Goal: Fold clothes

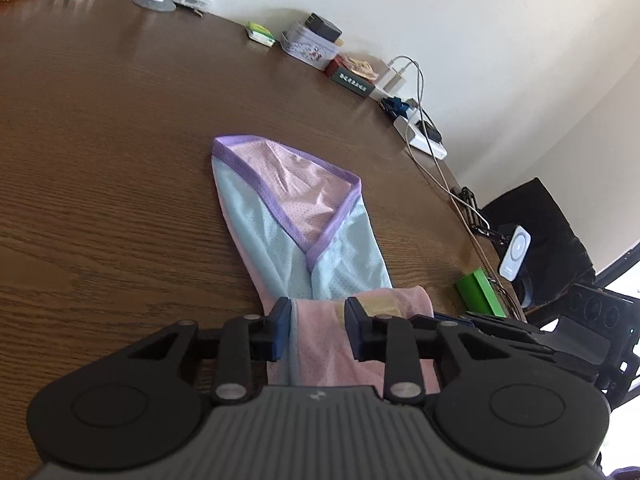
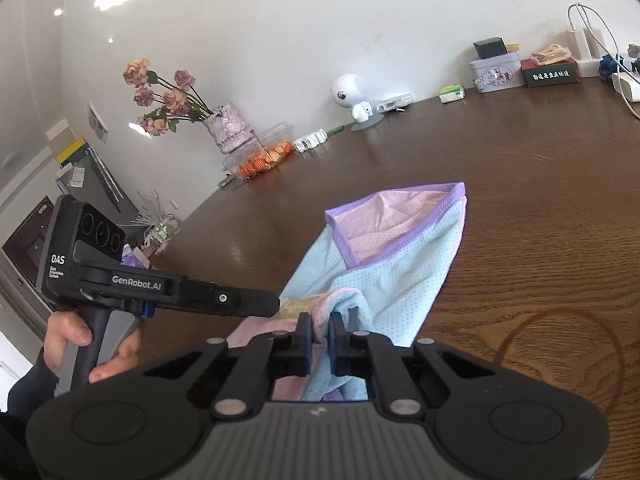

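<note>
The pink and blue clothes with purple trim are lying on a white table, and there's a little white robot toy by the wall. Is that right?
Not quite. The table is dark brown wood, not white, as the right wrist view shows. The pink and blue clothes with purple trim do lie on it, and the little white robot toy does stand by the wall.

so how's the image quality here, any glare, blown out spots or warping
Left wrist view: fisheye bends the brown wooden table edge into a curve; the window area at lower right is blown out. Right wrist view: bright glare streaks on the white wall at upper left, sheen on the table, dark vignette corners; the pink, blue and purple mesh garment stays sharp.
</note>
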